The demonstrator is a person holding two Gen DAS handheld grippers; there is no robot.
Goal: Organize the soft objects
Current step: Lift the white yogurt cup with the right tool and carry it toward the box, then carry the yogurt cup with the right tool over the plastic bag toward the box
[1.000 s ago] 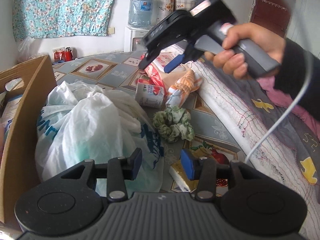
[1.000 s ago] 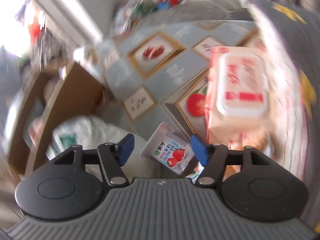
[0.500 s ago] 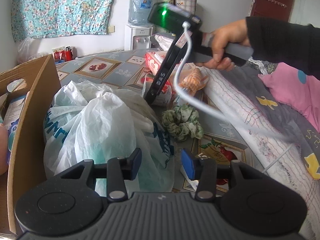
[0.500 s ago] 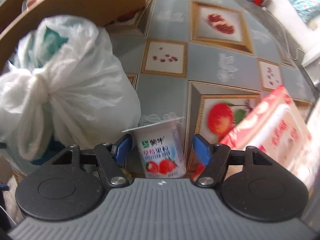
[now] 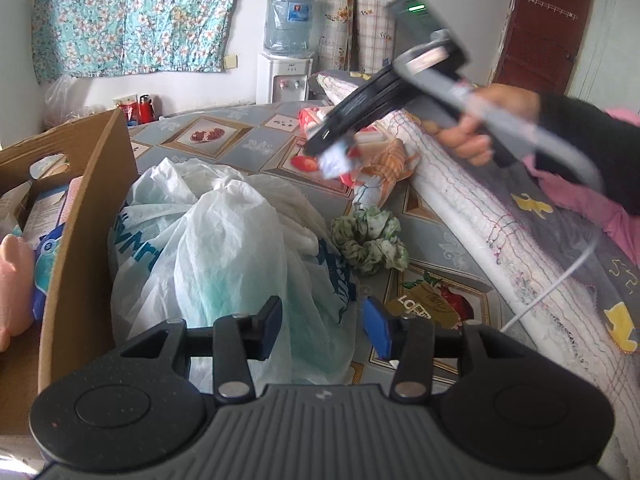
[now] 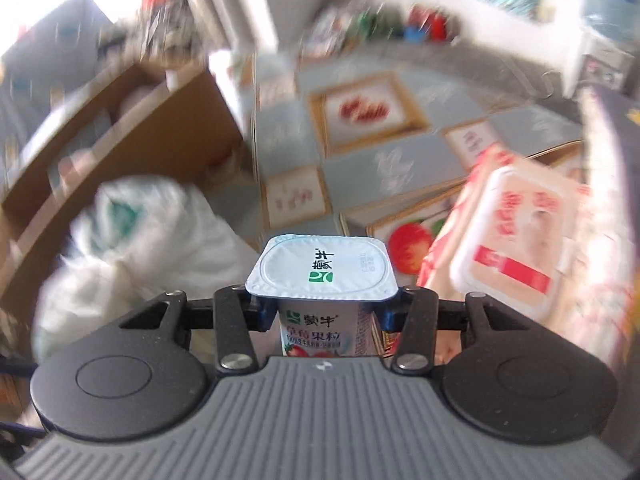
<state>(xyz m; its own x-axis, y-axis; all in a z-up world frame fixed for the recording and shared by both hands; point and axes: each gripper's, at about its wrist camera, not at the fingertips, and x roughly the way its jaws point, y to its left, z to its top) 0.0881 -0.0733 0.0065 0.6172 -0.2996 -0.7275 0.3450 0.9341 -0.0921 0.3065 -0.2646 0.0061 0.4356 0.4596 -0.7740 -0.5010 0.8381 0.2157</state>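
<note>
A strawberry yogurt cup with a white foil lid sits between the blue pads of my right gripper, whose jaws are closing and press on its sides. The left wrist view shows that right gripper, held by a hand, carrying the cup in the air above the floor. My left gripper hangs open over a white plastic bag with nothing between its fingers. A green scrunchie lies on the floor to the right of the bag.
A cardboard box with a pink soft toy stands at the left. A red wet-wipes pack and an orange striped cloth lie near a rolled white quilt. A brown packet lies by my left fingers.
My right gripper came down around the yogurt cup, closed on it and lifted it off the floor. The left gripper has stayed over the plastic bag.
</note>
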